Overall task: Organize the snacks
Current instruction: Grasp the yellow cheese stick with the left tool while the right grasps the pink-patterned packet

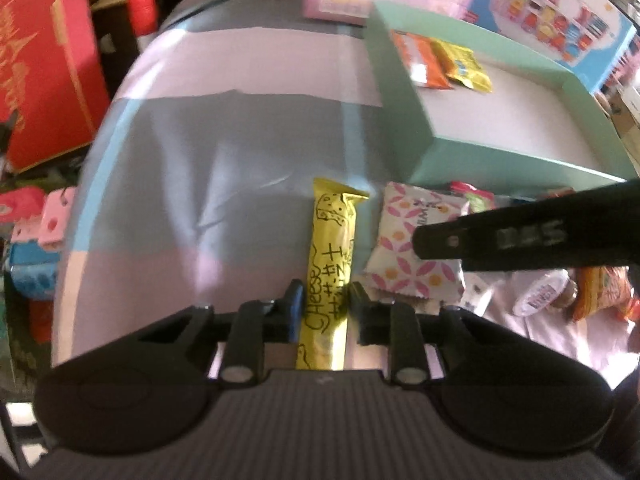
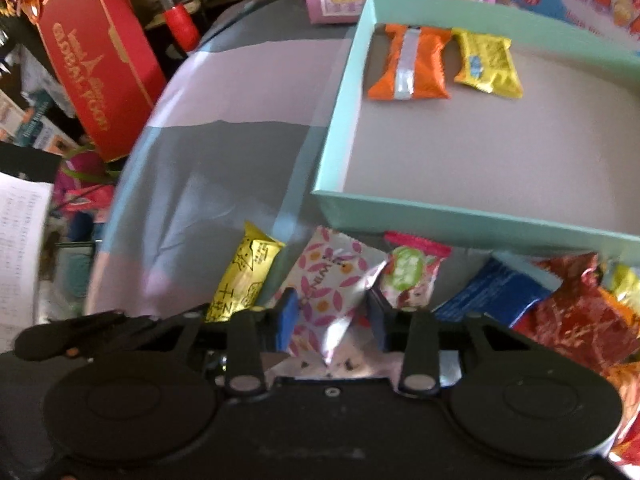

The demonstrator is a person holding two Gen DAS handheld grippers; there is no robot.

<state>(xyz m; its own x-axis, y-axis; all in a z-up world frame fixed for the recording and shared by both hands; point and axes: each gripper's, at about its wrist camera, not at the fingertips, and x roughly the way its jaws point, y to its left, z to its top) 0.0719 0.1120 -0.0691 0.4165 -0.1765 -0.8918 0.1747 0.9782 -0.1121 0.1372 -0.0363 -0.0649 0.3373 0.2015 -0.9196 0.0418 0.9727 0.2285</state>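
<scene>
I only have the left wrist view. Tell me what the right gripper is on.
Observer: The right gripper has its jaws either side of the flowered packet, with a gap showing on one side.
Operator: Say what lies right of that packet.
Observer: A green-and-red packet, then a blue packet and a red bag, all outside the tray.
</scene>
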